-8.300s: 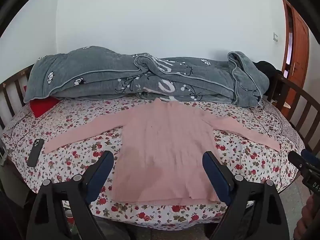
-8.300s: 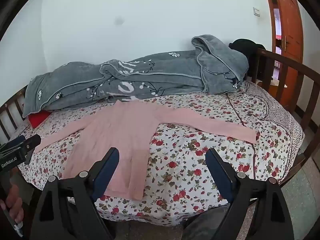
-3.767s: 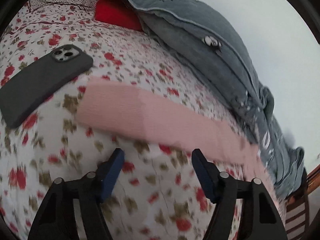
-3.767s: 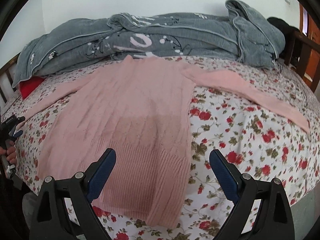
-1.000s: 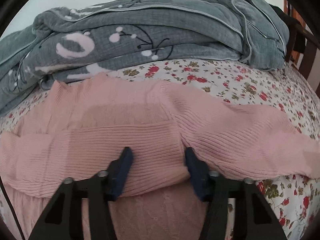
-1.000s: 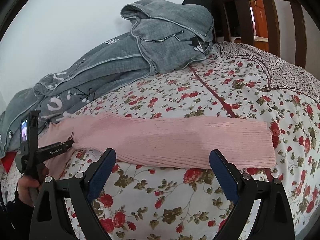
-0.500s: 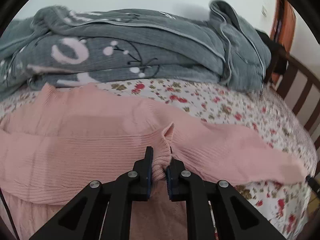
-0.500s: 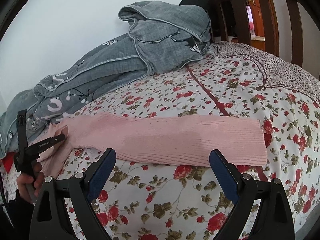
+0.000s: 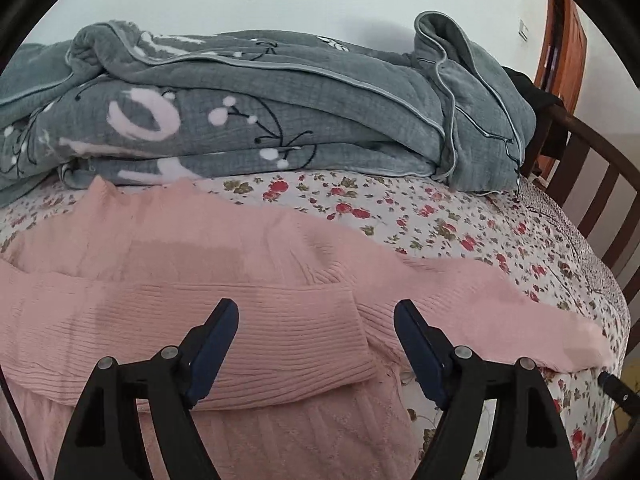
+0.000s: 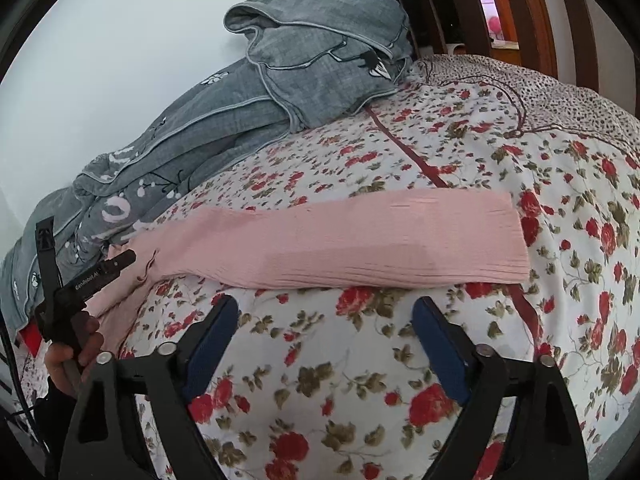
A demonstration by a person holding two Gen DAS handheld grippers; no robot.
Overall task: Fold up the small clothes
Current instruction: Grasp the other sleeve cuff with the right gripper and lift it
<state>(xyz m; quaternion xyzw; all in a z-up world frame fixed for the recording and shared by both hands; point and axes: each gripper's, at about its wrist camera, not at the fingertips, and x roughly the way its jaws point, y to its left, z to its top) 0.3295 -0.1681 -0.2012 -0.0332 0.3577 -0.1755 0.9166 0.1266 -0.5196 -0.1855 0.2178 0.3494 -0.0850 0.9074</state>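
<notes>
Left gripper [image 9: 316,352] just opened over folded sleeve [image 9: 200,320].

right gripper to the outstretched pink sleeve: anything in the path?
Nothing visible. The right gripper stands open just short of the pink sleeve, with only bare floral bedsheet between them. The grey blanket lies beyond the sleeve, and the left gripper is off at the shoulder end.

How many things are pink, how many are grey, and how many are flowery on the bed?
Pink: 1, the sweater
Grey: 1, the blanket
Flowery: 1, the bedsheet
Total: 3
</notes>
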